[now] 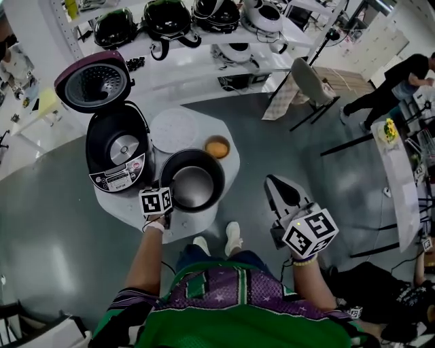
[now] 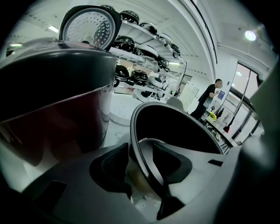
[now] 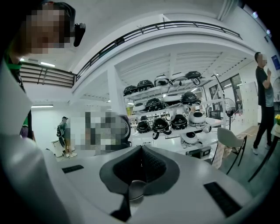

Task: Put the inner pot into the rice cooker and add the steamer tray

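Observation:
On a small white table (image 1: 194, 228) stands the rice cooker (image 1: 117, 146), its lid (image 1: 92, 80) raised and its cavity empty. The dark inner pot (image 1: 197, 183) sits to its right. My left gripper (image 1: 170, 198) straddles the near-left rim of the pot. In the left gripper view my left gripper (image 2: 142, 166) has one pad outside and one inside the inner pot (image 2: 183, 131), and a gap shows at the outer pad. The rice cooker (image 2: 57, 109) rises close on the left. The round white steamer tray (image 1: 173, 129) lies behind the pot. My right gripper (image 1: 273, 183) hangs off the table, shut and empty.
A small orange bowl (image 1: 217, 147) sits at the table's far right edge. Shelves with several rice cookers (image 1: 204, 20) line the back. A chair (image 1: 309, 85) and a standing person (image 1: 394, 81) are to the right. My feet are just below the table.

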